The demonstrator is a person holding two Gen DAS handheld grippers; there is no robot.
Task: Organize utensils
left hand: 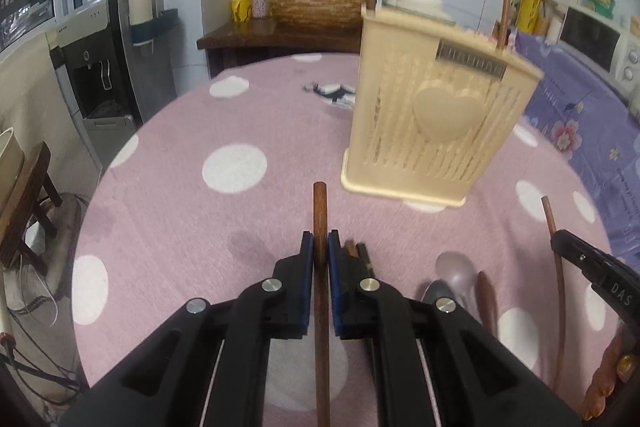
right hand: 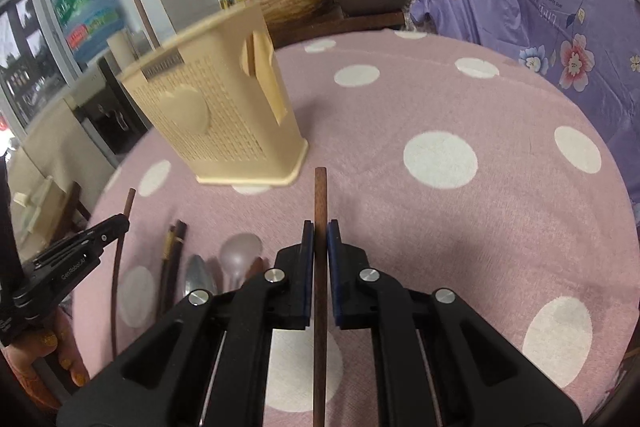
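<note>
Step in hand, as judged: transfer of two wooden chopsticks to the cream utensil holder [left hand: 436, 107], one per gripper. The left gripper [left hand: 320, 247] is closed on a dark chopstick [left hand: 320, 211] that runs up the lower centre of its view, tip clear of the pads. The right gripper [right hand: 320, 235] is likewise closed on a second chopstick [right hand: 320, 195] at the lower centre of its own view. Each gripper also appears at the edge of the other's frame, at lower right and lower left respectively, with its stick seen against the pink cloth. The holder stands upright on the polka-dot bench [left hand: 180, 195], right of centre in the left view and upper left of centre in the right view. Count: two sticks already stand in the holder [left hand: 507, 3], one near each end; two are gripped. Lying on the bench at the lower middle are a bundle of dark chopsticks [right hand: 173, 259], number not readable, one metal spoon [right hand: 199, 277], one translucent spoon [right hand: 240, 251], and one brown wooden piece [left hand: 486, 297] beside them, type unclear. The next move calls for carrying each stick above the holder rim, turning it near vertical, aligning it with a top opening, then releasing it.
</note>
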